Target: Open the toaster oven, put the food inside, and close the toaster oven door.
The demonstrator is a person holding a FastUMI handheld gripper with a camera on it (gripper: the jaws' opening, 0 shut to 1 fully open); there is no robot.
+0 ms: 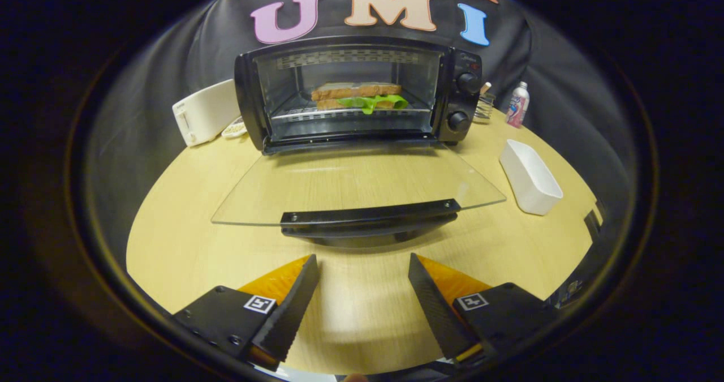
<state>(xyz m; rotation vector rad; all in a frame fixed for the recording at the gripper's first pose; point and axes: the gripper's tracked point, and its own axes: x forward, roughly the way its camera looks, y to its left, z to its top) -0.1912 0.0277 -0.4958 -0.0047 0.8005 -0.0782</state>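
tool [363, 266] wide open, empty

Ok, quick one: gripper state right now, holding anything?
Gripper: open, holding nothing; its fingers are spread above the table, just short of the handle on the lowered oven door.

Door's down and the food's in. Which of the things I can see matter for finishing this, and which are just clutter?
For the job: toaster oven; its open glass door with the handle just ahead of the fingers; sandwich on the rack; gripper, open, holding nothing.

Lying about: white toaster; white dish; small bottle; wire holder.
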